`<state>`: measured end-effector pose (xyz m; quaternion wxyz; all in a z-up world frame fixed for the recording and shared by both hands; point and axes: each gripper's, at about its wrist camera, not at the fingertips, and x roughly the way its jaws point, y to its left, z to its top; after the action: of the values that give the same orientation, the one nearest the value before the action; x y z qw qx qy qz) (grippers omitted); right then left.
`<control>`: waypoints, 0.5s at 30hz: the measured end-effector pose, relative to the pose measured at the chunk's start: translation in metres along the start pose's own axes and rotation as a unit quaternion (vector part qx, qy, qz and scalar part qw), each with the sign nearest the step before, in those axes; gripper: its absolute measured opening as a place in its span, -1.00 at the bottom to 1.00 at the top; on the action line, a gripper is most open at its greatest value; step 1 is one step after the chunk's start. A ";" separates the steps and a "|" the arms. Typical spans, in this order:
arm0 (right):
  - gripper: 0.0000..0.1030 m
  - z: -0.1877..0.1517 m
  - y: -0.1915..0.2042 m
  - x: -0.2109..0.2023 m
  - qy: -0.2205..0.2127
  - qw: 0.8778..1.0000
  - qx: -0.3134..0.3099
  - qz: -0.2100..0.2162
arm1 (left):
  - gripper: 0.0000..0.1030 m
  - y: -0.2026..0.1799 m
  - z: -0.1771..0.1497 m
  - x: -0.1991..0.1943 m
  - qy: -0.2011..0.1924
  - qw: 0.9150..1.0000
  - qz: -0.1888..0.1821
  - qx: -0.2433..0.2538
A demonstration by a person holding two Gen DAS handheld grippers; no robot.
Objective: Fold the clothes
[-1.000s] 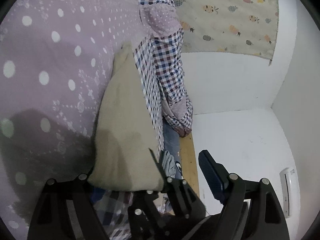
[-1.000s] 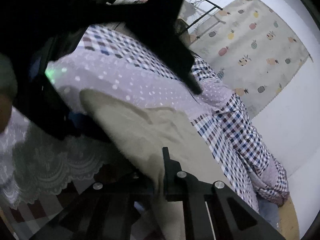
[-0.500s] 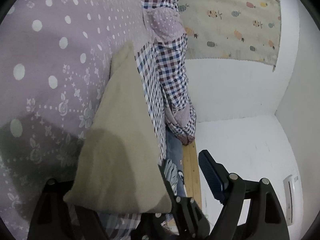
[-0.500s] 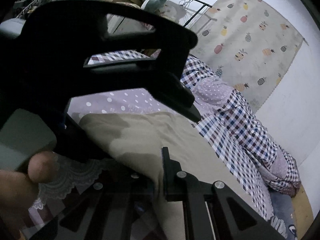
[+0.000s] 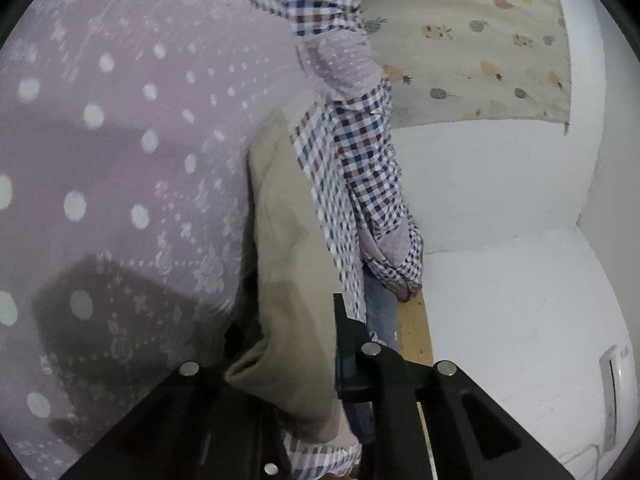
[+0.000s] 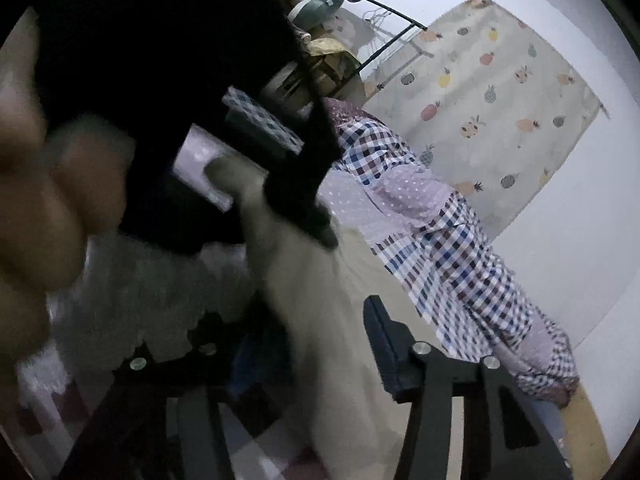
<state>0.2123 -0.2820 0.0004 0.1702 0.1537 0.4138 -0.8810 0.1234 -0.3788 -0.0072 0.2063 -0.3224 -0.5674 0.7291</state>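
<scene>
**Handing the beige cloth from right jaws to left**

I had the left gripper closing its jaws on the near edge of the plain beige woven cloth, so that the fabric ran between them and away forward over the bed. The pinch sat at the cloth's edge because, as I judged it, that edge had to be carried over for the fold.

The right gripper was opening its jaws at the same moment. The beige cloth lay between them, but the pads no longer pressed it; I took this as a handover, one grip taking the load as the other let go.

Beyond and to the right of the left jaws lay the blue, red and white checked shirt with lilac dotted patches, slumped at the bed's edge. To the left of those jaws spread the lilac bedcover with white dots.

In the right view, the person's hand holding the left gripper loomed blurred at the left.
</scene>
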 end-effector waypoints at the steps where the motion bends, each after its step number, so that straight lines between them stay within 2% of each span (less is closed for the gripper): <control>1: 0.07 -0.004 -0.001 0.003 0.003 1.000 -0.003 -0.005 | -0.83 -0.003 0.000 -0.002 -0.003 1.000 0.006 0.008; 8: 0.11 -0.044 -0.019 0.015 0.049 0.998 -0.019 -0.042 | -0.84 -0.008 0.007 -0.005 -0.012 1.000 0.006 0.003; 12: 0.18 -0.075 -0.045 0.012 0.072 0.995 -0.015 -0.069 | -0.85 -0.010 0.012 -0.009 -0.017 1.000 0.001 -0.001; 15: 0.18 -0.106 -0.072 0.005 0.105 0.990 -0.015 -0.095 | -0.86 -0.010 0.015 -0.011 -0.021 1.000 -0.006 -0.003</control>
<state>0.1908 -0.1569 -0.0180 0.0431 0.2030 0.4554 -0.8657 0.1202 -0.3940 0.0069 0.1976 -0.3042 -0.5760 0.7325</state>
